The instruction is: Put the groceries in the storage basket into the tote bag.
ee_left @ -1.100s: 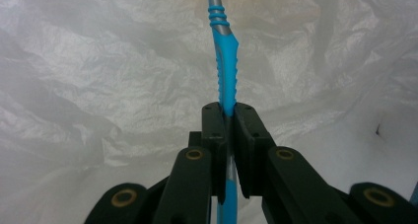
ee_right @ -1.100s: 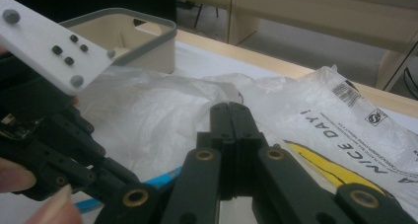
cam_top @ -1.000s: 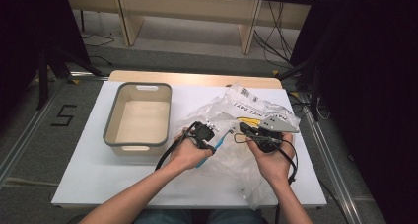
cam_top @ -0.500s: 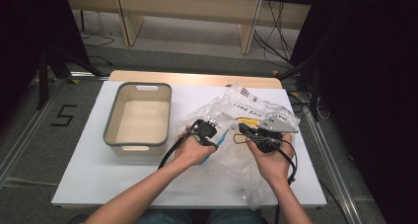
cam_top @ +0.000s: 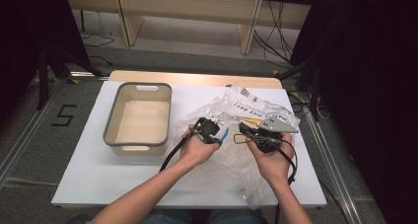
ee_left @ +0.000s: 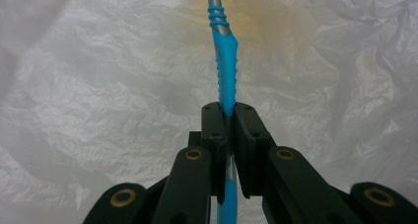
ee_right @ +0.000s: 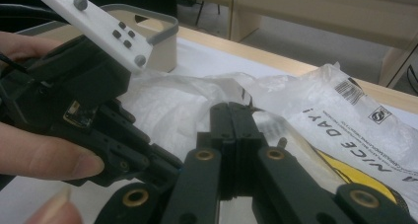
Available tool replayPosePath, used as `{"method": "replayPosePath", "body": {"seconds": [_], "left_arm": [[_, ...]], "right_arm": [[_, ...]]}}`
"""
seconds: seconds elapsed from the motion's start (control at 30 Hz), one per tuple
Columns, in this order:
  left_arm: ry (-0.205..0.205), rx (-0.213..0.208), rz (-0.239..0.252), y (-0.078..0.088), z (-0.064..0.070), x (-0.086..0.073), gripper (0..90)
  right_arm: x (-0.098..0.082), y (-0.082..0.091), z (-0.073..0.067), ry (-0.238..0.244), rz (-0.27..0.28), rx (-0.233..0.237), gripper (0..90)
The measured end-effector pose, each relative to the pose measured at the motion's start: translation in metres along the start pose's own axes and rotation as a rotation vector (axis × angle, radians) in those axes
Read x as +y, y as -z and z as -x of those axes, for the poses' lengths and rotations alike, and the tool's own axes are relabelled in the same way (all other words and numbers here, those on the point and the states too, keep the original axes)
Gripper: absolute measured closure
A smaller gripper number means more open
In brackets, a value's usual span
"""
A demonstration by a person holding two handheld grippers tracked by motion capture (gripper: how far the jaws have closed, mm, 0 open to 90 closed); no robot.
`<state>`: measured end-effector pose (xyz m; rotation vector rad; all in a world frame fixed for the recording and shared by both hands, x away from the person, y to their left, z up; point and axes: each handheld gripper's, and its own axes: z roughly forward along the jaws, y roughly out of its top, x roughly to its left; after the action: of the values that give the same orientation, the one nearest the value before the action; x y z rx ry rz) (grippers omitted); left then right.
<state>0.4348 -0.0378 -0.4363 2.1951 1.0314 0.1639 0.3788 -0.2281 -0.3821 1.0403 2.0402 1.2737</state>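
Observation:
My left gripper is shut on a thin tool with a ribbed blue handle and a grey metal shaft. The tool runs out past the closed jaws over a crumpled clear plastic bag. The blue handle shows between the two hands above the bag. My right gripper is just to the right of it, pointing towards the left one. Its jaws are pressed together at the bag's edge. I cannot tell whether any film is pinched between them.
An empty beige bin with a grey rim stands on the left of the white table. The printed bag lies over the table's middle and right. A wooden bench and cables are beyond the far edge.

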Motion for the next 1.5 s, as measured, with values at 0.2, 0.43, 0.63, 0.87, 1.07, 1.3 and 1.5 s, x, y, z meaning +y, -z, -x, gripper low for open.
{"method": "replayPosePath", "body": {"seconds": [0.2, 0.43, 0.63, 0.87, 1.07, 1.3, 1.5], "left_arm": [[0.005, -0.022, 0.079, -0.006, 0.001, 0.002, 82.6], [-0.089, -0.059, 0.132, -0.012, 0.006, -0.005, 64.4], [-0.147, -0.047, 0.173, 0.015, 0.010, -0.020, 57.4], [-0.170, -0.051, 0.211, 0.057, 0.010, -0.039, 53.3], [-0.165, -0.026, 0.223, 0.084, 0.001, -0.059, 51.1], [-0.142, 0.058, 0.240, 0.096, -0.017, -0.075, 48.5], [-0.132, 0.177, 0.164, 0.087, -0.031, -0.085, 42.5]], "right_arm": [[0.000, 0.000, 0.000, -0.001, -0.001, -0.001, 90.0], [-0.001, 0.001, 0.001, -0.009, -0.006, 0.003, 90.0], [-0.005, 0.002, 0.003, -0.011, -0.025, 0.009, 90.0], [-0.015, 0.003, 0.001, -0.002, -0.095, 0.041, 90.0], [-0.036, -0.001, -0.003, 0.002, -0.216, 0.103, 90.0], [-0.058, -0.012, -0.007, 0.014, -0.369, 0.180, 90.0], [-0.070, -0.021, -0.012, 0.034, -0.457, 0.232, 89.3]]}}
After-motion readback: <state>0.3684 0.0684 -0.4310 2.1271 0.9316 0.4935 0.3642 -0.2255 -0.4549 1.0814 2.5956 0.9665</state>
